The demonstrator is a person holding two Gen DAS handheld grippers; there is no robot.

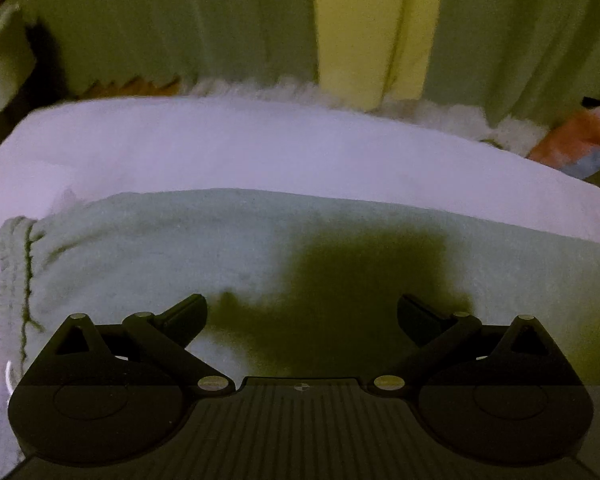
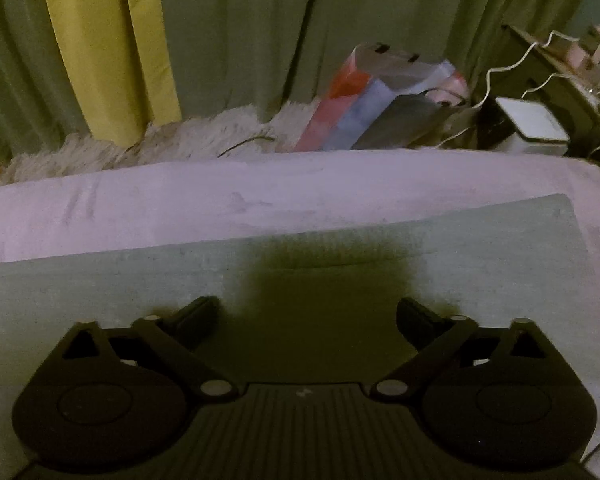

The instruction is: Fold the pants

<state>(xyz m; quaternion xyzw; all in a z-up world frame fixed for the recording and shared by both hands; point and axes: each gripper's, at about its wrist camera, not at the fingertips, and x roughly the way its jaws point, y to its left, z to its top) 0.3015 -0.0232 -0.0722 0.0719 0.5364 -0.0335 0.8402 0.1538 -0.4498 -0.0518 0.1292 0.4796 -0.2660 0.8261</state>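
On the lavender bedcover [image 1: 260, 148] the pale green pants [image 1: 180, 248] lie flat; my left gripper [image 1: 301, 312] and right gripper [image 2: 305, 314] hover agape, empty; between folds, next grab needs an edge.

Both views are fisheye cameras riding on handheld grippers, each looking forward and steeply down along its own open jaws, close above the pale green pants [image 1: 160, 248] spread on a lilac-covered bed [image 1: 220, 144]. The left wrist view sits over the waistband end, the bed's left corner in sight. The right wrist view hangs over the pants [image 2: 479, 248] farther right, taking in the bed's [image 2: 260, 192] right corner. Both share the green curtain [image 1: 140, 20] with its yellow panel [image 2: 100, 40] and the shaggy rug [image 2: 204, 136] behind.
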